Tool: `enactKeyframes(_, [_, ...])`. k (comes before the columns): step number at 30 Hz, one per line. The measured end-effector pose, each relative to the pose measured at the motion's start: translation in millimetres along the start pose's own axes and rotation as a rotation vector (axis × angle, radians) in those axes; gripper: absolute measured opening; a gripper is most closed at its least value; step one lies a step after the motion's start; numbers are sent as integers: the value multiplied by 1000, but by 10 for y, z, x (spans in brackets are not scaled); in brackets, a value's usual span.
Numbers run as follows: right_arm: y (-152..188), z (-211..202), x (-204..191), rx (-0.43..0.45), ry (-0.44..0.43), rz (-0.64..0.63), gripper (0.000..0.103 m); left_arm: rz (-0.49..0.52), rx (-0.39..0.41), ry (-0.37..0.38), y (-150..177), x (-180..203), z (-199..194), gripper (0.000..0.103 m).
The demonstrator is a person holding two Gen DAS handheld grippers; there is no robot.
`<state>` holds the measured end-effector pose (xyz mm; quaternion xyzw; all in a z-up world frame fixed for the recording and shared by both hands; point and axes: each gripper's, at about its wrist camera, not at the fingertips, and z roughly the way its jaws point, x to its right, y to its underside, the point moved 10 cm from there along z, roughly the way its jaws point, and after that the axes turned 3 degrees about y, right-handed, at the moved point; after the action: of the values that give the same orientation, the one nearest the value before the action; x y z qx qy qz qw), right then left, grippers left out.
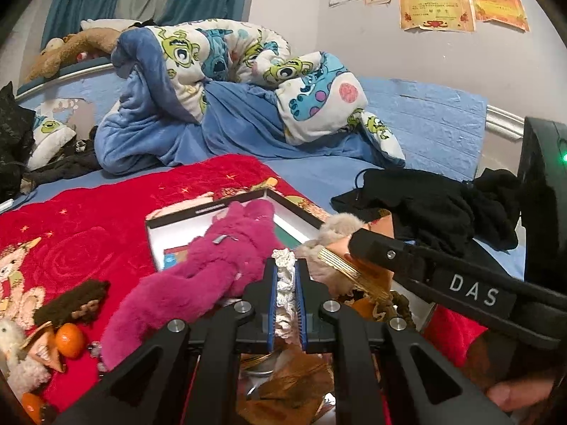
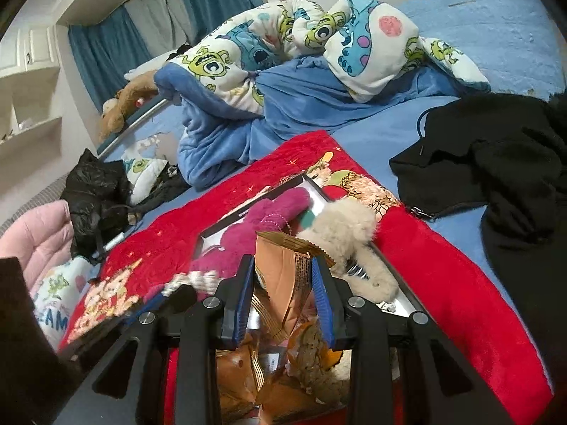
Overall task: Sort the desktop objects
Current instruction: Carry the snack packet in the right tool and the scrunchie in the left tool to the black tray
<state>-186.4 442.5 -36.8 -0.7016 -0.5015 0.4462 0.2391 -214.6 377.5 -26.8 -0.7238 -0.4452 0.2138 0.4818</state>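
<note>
Pinched between the blue pads of my left gripper (image 1: 285, 295) is a white crocheted lace piece (image 1: 284, 276), soft and limp, hanging over the magenta plush toy (image 1: 198, 272) in the shallow black-rimmed box (image 1: 226, 207). Over on my right gripper (image 2: 283, 295), the fingers clamp a crinkly orange-and-gold foil snack packet (image 2: 280, 272) mid-body; it's light and slippery, I reckon, so I'd grip near its sealed edge.

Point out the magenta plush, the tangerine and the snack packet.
magenta plush (image 1: 198, 269), left wrist view, mid body.
tangerine (image 1: 69, 340), left wrist view, centre of fruit.
snack packet (image 2: 283, 265), right wrist view, front face between the jaws.
</note>
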Motion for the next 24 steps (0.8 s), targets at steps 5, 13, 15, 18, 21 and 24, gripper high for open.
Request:
enactKeyframes(5, [22, 46, 89, -16, 25, 11, 31, 20, -12, -9, 95, 56, 104, 10])
enactKeyframes(13, [150, 159, 144, -74, 30, 10, 31, -9, -13, -11, 247, -5, 180, 10])
enactKeyframes(15, [196, 209, 159, -95, 39, 11, 30, -7, -11, -19, 299, -16, 186, 10])
enactKeyframes(18, [247, 246, 194, -110, 12, 55, 30, 17, 17, -29, 329, 16, 146, 10])
enactKeyframes(21, [257, 245, 210, -108, 28, 46, 30, 21, 41, -27, 329, 25, 97, 10])
enactKeyframes(24, [274, 253, 214, -110, 25, 57, 30, 10, 46, -27, 329, -4, 76, 10])
